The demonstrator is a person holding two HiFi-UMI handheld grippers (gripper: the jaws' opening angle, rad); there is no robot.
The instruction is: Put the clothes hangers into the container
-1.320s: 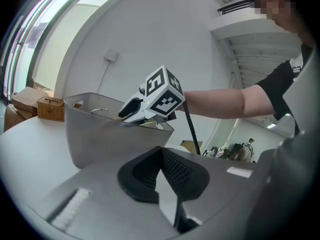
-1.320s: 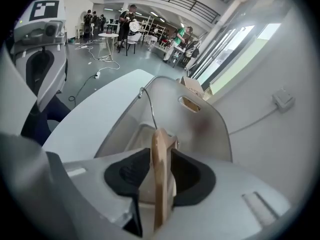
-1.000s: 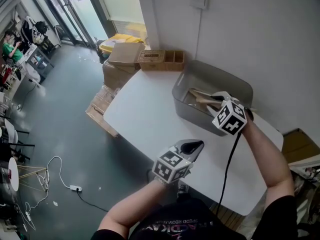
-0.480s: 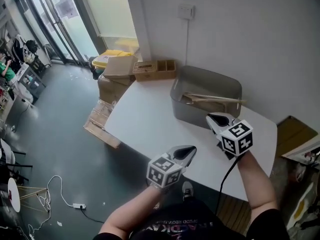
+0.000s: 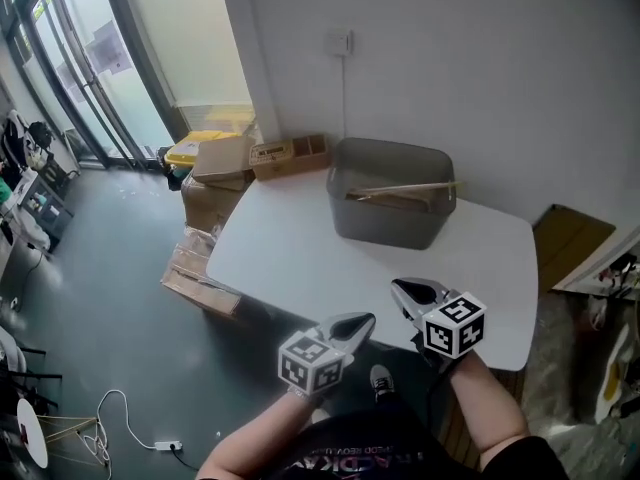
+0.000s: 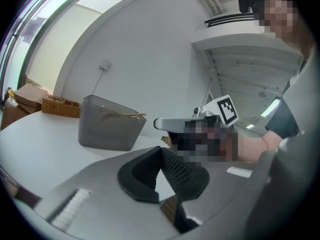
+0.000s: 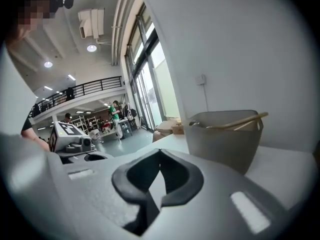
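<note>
The white table [image 5: 290, 258] stood against the wall. Near its far edge sat the grey container [image 5: 385, 218], holding the wooden clothes hangers [image 5: 400, 190], one of them reaching up to the rim. Past the table's corner, a cardboard box [image 5: 222, 158] sat beside a brown tray [image 5: 290, 154] whose pale label was too small to read. Well short of the container, the left gripper [image 5: 362, 320] and right gripper [image 5: 402, 288] were both closed and empty. Their cubes [image 5: 455, 325] showed only black-and-white square markers.

One grey container [image 5: 388, 218] stood on my one white desk [image 5: 290, 253], holding wooden hangers [image 5: 400, 191] too overlapped to count. I carried two tools: one left gripper [image 5: 360, 321] and one right gripper [image 5: 406, 289].
</note>
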